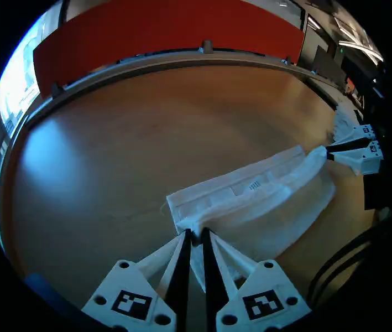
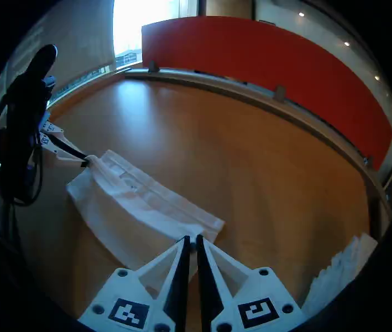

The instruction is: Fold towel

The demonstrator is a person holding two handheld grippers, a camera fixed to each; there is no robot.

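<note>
- Left gripper view: the left gripper (image 1: 196, 238) is pressed together on one corner of the towel (image 1: 251, 202), with cloth caught between both fingers.
- The towel is white and looks already doubled. It sags from that corner onto the table (image 1: 113, 166), well in from the far edge.
- Across the cloth, the right gripper (image 1: 328, 155) pinches the other corner of the same edge.
- A red screen (image 1: 168, 33) stands along the table's far edge. The wood is bare and glossy, with cold daylight on its left side.
- Right gripper view: the right gripper (image 2: 192, 243) is closed on its own corner. The towel (image 2: 135, 205) runs away to the left gripper (image 2: 85, 160), which holds the far corner just off the wood.
- I judge one edge is gripped at both corners, ready to be carried over. Next, both grippers should travel level and together with the edge taut, then lay it on the opposite edge before letting go.
- A bright window (image 2: 146, 22) shows behind the screen, and a stack (image 2: 339, 271) of white cloths sits near the table's right edge.
</note>
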